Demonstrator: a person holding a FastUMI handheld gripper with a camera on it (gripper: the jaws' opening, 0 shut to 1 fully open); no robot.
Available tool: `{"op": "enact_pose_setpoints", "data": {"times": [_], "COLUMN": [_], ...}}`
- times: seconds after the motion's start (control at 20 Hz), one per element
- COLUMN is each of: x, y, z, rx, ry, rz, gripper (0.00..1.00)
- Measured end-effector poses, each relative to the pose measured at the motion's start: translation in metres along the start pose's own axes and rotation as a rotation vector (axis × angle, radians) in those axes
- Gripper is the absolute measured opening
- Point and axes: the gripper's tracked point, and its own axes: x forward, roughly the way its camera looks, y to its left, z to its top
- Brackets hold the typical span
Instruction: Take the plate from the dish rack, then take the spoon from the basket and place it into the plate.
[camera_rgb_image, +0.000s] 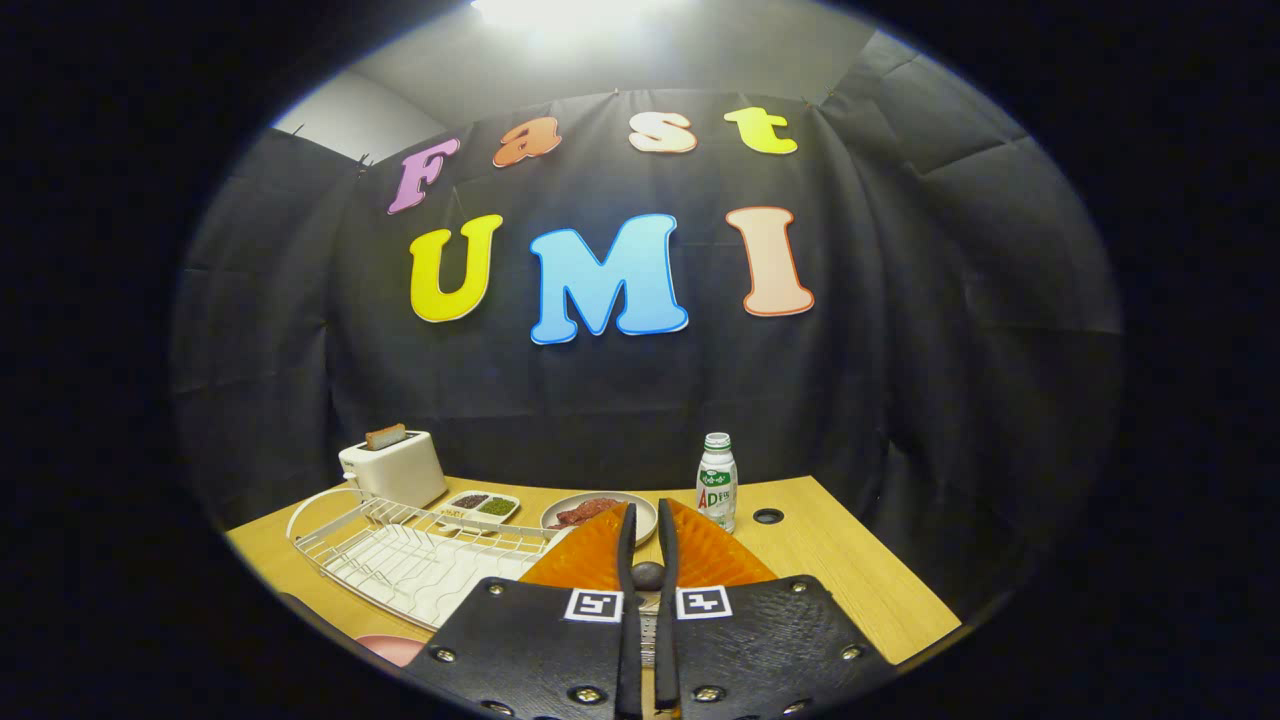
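the tongs (647, 530) sit nearly closed, their two fingers (626, 560) running almost parallel with a thin slot between them, and that slot is pinching the rim of an orange plate (590, 555), which spreads out to both sides of the fingers. so the plate is up off the dish rack (420, 555), gripped at its edge and carried over the desk (850, 570).

a plate like this looks stiff and fairly light, ribbed on its face, probably smooth and a bit slippery at the rim. an edge grip lets it swing or slide if tilted, so i'd judge it wants a steady wrist and a gentle set-down, flat, on bare wood.

just left of the fingers lies the white wire rack, looking empty from here. a pink rounded thing (390, 648) pokes in near the rack's closest corner; i can't tell what it is. i can't pick out the spoon or its basket.

further back sit a divided dish of dark and green bits (482, 505), a pale plate with reddish food (590, 512), a small bottle (717, 480), and a toaster (392, 468) with a slice in it.
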Motion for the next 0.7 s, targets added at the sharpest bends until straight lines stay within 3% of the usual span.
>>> {"op": "enact_pose_setpoints", "data": {"times": [0.3,0.7], "x": [-0.046,-0.090], "y": [0.027,0.075], "z": [0.038,0.032], "rx": [-0.001,-0.009], "ry": [0.006,0.074], "rz": [0.018,0.094], "gripper": [0.05,0.05]}}
